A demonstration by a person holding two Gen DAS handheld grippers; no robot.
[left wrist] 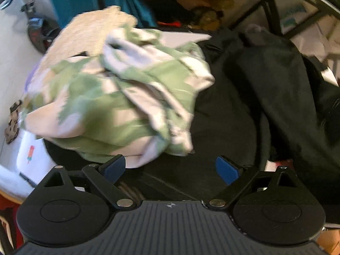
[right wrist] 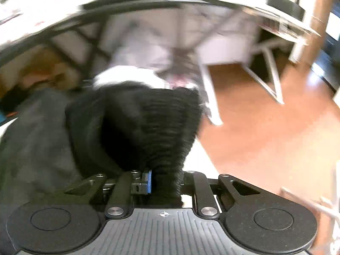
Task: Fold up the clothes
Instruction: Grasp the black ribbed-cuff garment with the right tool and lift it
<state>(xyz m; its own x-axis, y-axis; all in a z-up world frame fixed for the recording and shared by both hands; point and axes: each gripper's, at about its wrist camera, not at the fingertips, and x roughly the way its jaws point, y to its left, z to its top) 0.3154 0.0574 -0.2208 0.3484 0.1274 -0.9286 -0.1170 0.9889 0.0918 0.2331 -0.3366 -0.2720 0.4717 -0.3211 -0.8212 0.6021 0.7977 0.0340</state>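
Beneath the left gripper (left wrist: 171,170) lies a heap of clothes: a crumpled green-and-pale patterned garment (left wrist: 119,97) sits on top of a black garment (left wrist: 250,110) that spreads to the right. Its jaws stand wide open, with dark cloth showing between the blue pads (left wrist: 226,170) and nothing pinched. Over on the other side, the right gripper (right wrist: 164,182) has its jaws closed on a bunched fold of ribbed black fabric (right wrist: 153,125), which fans out ahead of the fingers. Beyond it, blurred, are an orange-brown floor (right wrist: 265,138) and pale metal legs (right wrist: 210,97).
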